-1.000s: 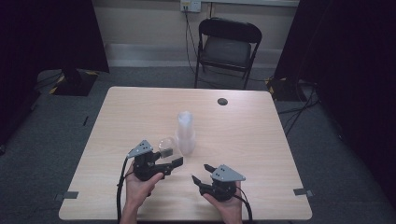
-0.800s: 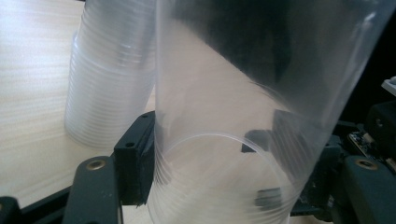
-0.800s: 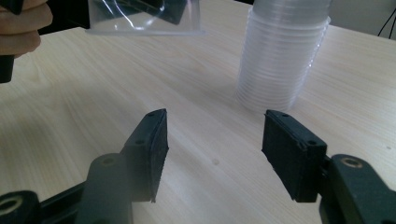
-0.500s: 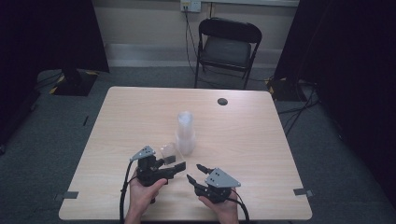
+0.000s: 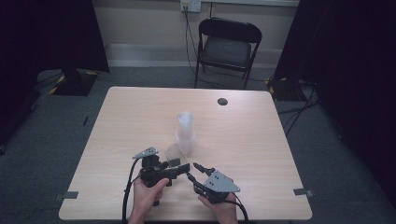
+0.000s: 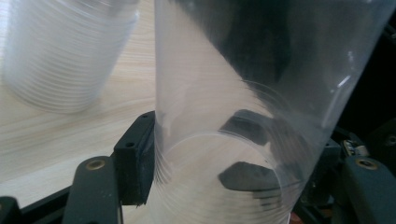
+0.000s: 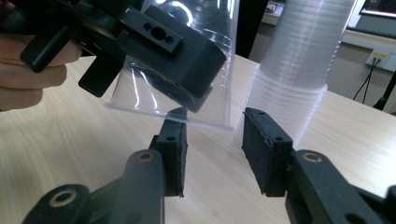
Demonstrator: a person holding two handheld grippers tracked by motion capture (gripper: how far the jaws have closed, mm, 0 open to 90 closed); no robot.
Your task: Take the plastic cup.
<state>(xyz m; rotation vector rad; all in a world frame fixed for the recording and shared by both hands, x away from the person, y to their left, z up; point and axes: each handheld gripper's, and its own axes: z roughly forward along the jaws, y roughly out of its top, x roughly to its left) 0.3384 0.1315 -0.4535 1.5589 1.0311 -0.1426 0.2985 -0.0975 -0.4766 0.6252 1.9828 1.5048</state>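
Note:
A tall stack of clear plastic cups [image 5: 186, 132] stands upright near the middle of the table [image 5: 140, 116]; it also rises behind the jaws as the stack [image 7: 299, 70] and at the upper left as the stack [image 6: 65, 51]. My left gripper [image 5: 180, 167] is shut on a single clear cup [image 5: 173, 152], held tilted just in front of the stack. That cup [image 6: 224, 116] sits between my left gripper's [image 6: 233, 177] pads. My right gripper [image 5: 196, 172] stands open close to the right of it. Its jaws [image 7: 215, 140] point at the rim of the held cup [image 7: 187, 93], with nothing between them.
A small black disc [image 5: 222, 101] lies at the table's far side. A black folding chair [image 5: 228, 46] stands beyond the table. Bare wood lies to the left and right of the cups. The person's hands [image 5: 149, 196] are at the near edge.
The right gripper has swung left towards the cup held by the left gripper. Both hands have drawn slightly back to the near edge. The cup stays in the left gripper.

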